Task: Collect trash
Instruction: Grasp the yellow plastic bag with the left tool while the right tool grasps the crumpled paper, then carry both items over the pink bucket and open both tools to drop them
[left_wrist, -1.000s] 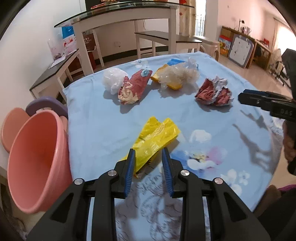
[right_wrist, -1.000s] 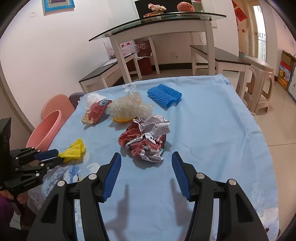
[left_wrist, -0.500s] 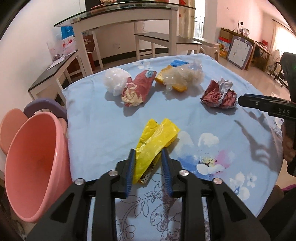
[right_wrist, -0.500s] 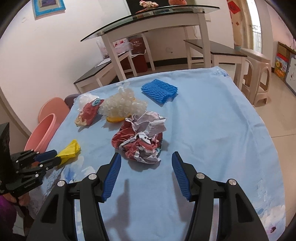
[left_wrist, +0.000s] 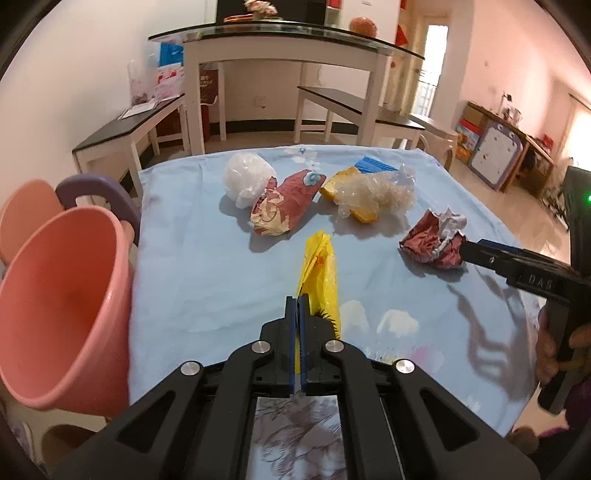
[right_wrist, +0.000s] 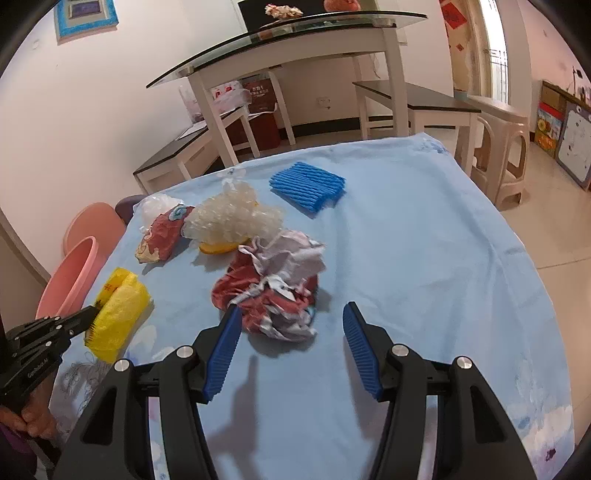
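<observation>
My left gripper (left_wrist: 298, 301) is shut on the near end of a yellow plastic bag (left_wrist: 318, 266), which stands up pinched between the blue pads; from the right wrist view the same bag (right_wrist: 118, 308) hangs at the tip of that gripper (right_wrist: 90, 314). My right gripper (right_wrist: 291, 314) is open, its blue pads on either side of the near edge of a crumpled red and white paper ball (right_wrist: 273, 284), not pressing it. The ball (left_wrist: 436, 238) also shows in the left wrist view, with the right gripper (left_wrist: 469, 251) beside it.
On the blue cloth (right_wrist: 424, 258) lie a red wrapper (left_wrist: 284, 203), a white bag (left_wrist: 247, 177), bubble wrap (right_wrist: 232, 218) over an orange piece, and blue foam netting (right_wrist: 308, 186). A pink bucket (left_wrist: 59, 306) stands off the table's left edge. Benches and a glass-topped table stand behind.
The left gripper's jaws closed from wide apart onto the yellow bag, which is now squeezed upright. The right gripper edged closer to the paper ball and stayed open.
</observation>
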